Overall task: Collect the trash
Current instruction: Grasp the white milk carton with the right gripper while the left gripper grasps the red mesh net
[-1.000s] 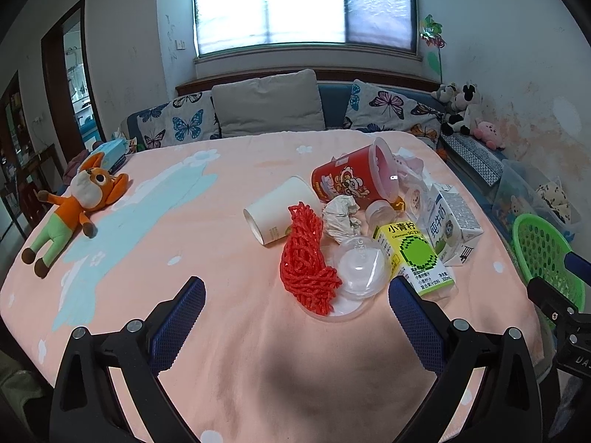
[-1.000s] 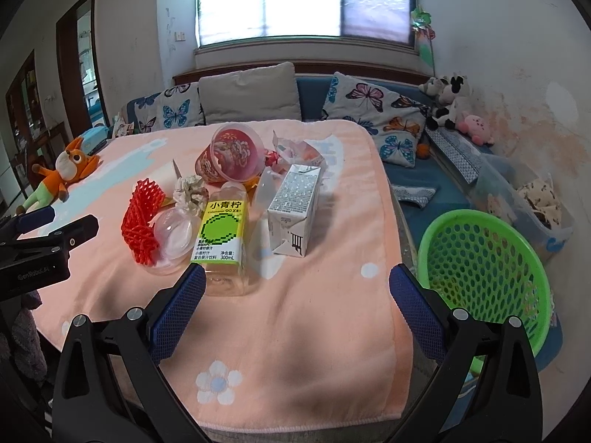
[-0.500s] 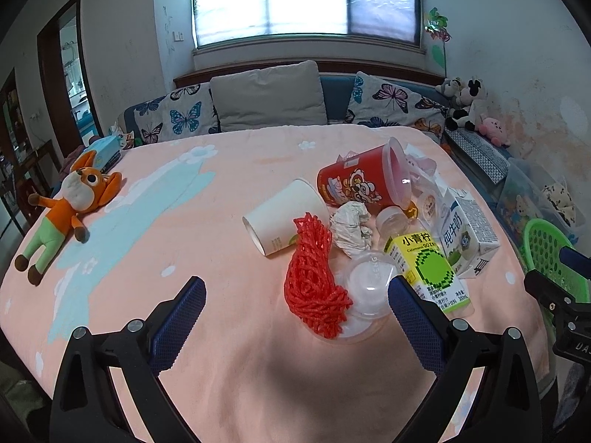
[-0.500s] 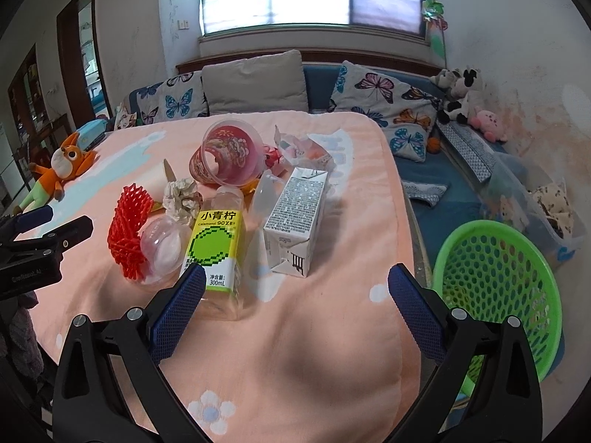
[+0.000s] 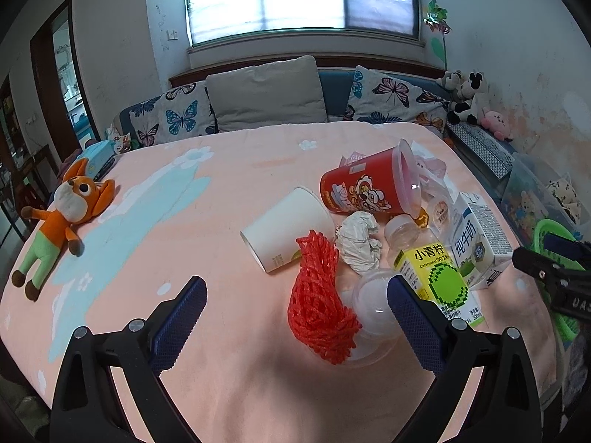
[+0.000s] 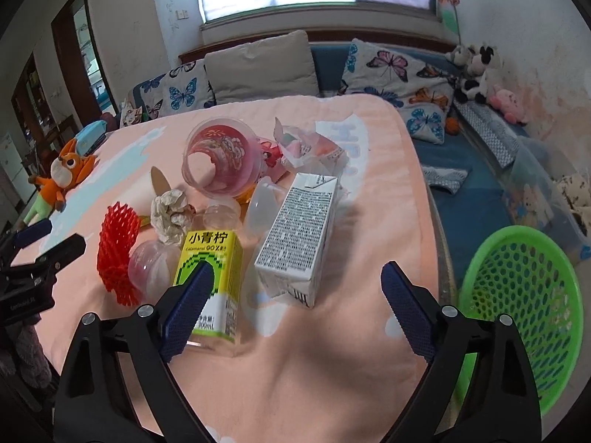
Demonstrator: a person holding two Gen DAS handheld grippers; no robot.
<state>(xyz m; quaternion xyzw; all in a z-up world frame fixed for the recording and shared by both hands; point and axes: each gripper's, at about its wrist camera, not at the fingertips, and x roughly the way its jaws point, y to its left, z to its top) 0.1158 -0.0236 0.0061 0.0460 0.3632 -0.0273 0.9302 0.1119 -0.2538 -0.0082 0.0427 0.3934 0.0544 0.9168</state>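
Trash lies in a pile on the pink tablecloth (image 5: 229, 199): a red foam net (image 5: 317, 310), a clear dome lid (image 5: 369, 306), a yellow-labelled bottle (image 6: 210, 262), a white milk carton (image 6: 299, 240), crumpled paper (image 5: 358, 243), a tipped white paper cup (image 5: 284, 229) and a tipped red cup (image 5: 365, 188). My left gripper (image 5: 295, 295) is open just short of the net, and its right finger overlaps the lid in the view. My right gripper (image 6: 297, 278) is closing, with its fingers on either side of the carton's near end but not touching it.
A green mesh basket (image 6: 524, 295) stands off the table's right edge. A stuffed orange fox (image 5: 62, 214) lies at the left of the table. Plastic wrappers (image 6: 310, 147) sit behind the carton. A sofa with butterfly cushions (image 5: 266, 99) runs along the back.
Both grippers have moved in toward the trash pile, which now looks larger. The carton's near end now sits between the right fingers, which stand slightly narrower.
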